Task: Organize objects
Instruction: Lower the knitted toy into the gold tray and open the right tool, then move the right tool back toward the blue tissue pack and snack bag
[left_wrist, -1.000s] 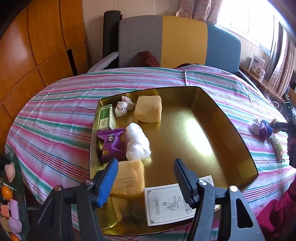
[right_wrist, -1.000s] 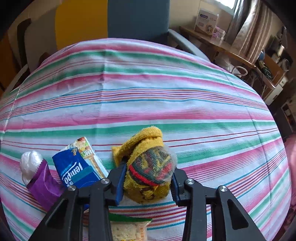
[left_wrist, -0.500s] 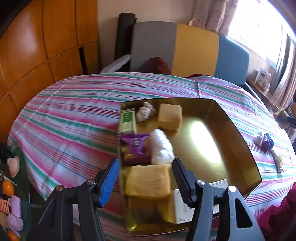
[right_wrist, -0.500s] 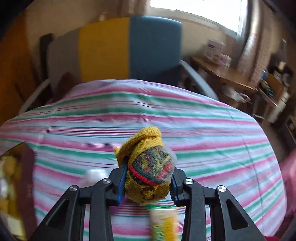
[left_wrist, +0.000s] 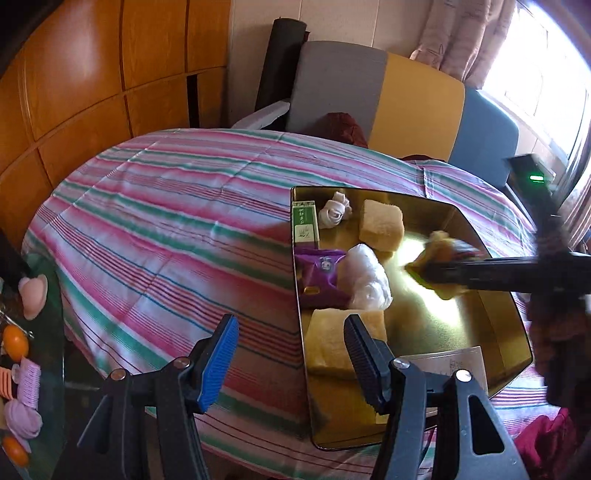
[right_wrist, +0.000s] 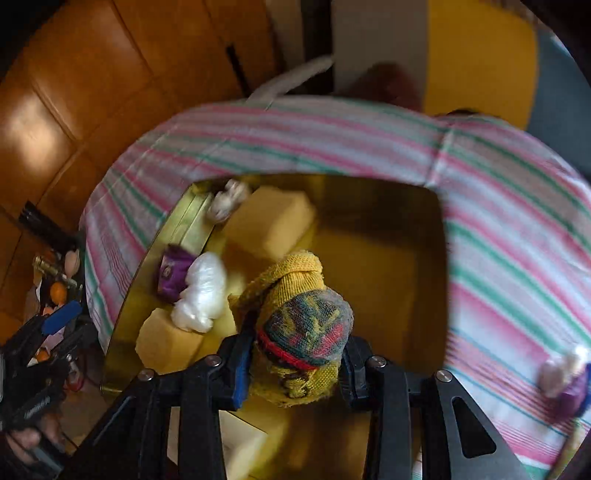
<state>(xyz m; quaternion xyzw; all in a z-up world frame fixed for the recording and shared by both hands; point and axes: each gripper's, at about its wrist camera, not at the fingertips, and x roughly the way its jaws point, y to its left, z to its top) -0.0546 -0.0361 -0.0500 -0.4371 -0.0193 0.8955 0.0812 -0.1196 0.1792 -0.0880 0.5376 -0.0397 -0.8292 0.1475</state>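
My right gripper (right_wrist: 295, 365) is shut on a rolled yellow patterned sock (right_wrist: 299, 332) and holds it above the gold tray (right_wrist: 413, 277). It shows blurred in the left wrist view (left_wrist: 439, 273) over the tray (left_wrist: 480, 321). The tray holds two yellow sponges (left_wrist: 380, 225) (left_wrist: 343, 332), a white bag (left_wrist: 365, 280), a purple packet (left_wrist: 319, 269), a green box (left_wrist: 304, 223), a white sock roll (left_wrist: 334, 212) and a paper card (left_wrist: 454, 365). My left gripper (left_wrist: 290, 354) is open and empty by the tray's near left edge.
The round table has a striped cloth (left_wrist: 166, 221). A purple and white item (right_wrist: 565, 376) lies on the cloth right of the tray. A side shelf with small items (left_wrist: 22, 332) stands at the left. Chairs (left_wrist: 376, 96) stand behind the table.
My right gripper has lifted the sock off the cloth and swung left over the tray. My left gripper has drifted left, off the tray's middle, still open.
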